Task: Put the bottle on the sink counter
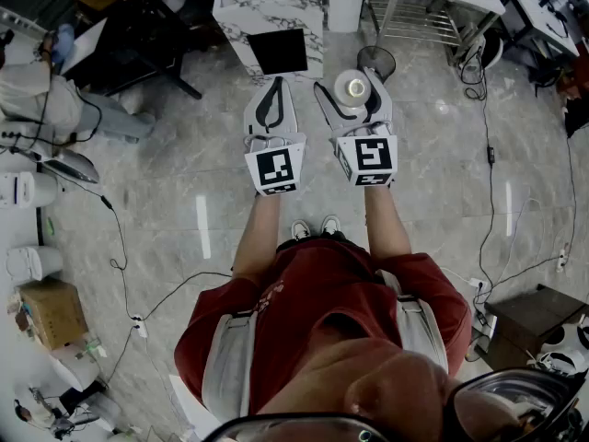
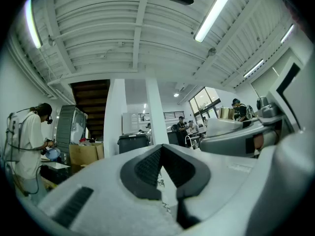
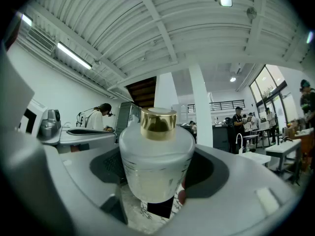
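Right gripper (image 1: 352, 88): is grasping an upright frosted white round bottle with gold cap (image 3: 156, 156), frame centre.
Left gripper (image 1: 274, 86): is clenching its jaws on nothing, just left.

Head view looks steeply down; gripper views face forward, sharing the staircase (image 2: 91, 95) (image 3: 142, 92).

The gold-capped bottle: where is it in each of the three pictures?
Head view: top centre, bottle seen from above, in the right tongs.
Left gripper view: not in it.
Right gripper view: dead centre, upright, clamped between those tongs.
Shared landmark: marbled block, ahead in head view, beneath the bottle in right gripper view.
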Tool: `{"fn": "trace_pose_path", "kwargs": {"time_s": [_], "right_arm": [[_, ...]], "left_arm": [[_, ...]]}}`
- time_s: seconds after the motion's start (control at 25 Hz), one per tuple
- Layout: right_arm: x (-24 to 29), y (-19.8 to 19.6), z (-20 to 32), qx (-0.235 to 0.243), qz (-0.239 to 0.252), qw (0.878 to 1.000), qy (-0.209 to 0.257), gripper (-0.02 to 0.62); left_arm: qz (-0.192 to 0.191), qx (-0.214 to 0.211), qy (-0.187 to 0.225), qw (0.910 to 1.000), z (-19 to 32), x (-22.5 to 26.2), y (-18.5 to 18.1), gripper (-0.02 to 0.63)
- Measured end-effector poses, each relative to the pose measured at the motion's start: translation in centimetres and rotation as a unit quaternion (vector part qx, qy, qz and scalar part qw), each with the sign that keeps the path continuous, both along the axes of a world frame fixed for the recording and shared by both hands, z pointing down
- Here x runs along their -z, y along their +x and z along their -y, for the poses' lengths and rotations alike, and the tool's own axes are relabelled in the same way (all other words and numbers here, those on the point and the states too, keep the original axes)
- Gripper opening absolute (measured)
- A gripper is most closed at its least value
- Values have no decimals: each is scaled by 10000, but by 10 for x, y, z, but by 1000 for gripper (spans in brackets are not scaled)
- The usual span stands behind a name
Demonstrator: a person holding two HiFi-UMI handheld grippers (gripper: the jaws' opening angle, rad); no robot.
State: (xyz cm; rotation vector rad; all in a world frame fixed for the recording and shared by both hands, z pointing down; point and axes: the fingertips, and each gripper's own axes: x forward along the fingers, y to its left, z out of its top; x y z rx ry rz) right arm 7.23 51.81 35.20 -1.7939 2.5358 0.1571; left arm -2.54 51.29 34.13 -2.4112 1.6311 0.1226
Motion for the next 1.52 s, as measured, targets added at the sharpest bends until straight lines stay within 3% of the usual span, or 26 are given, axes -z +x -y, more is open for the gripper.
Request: {"fn": "trace_pose_path", "kwargs": {"time_s": [0.36,1.0,1.52], "right_arm": [[0,-47,-28,-28,-74,10000,41,342],[3,-131,-41,-141,-106,9998,119,342],[0,-151,-27,-202,-152,9996,89,342]], "left_arm": [[96,-78,-92,9999,-32,-3,-44,2],[-178,-177,40,9997,-40,0,-131,2],[-267,-218,4,9994,-26,-4,-152,2]]}}
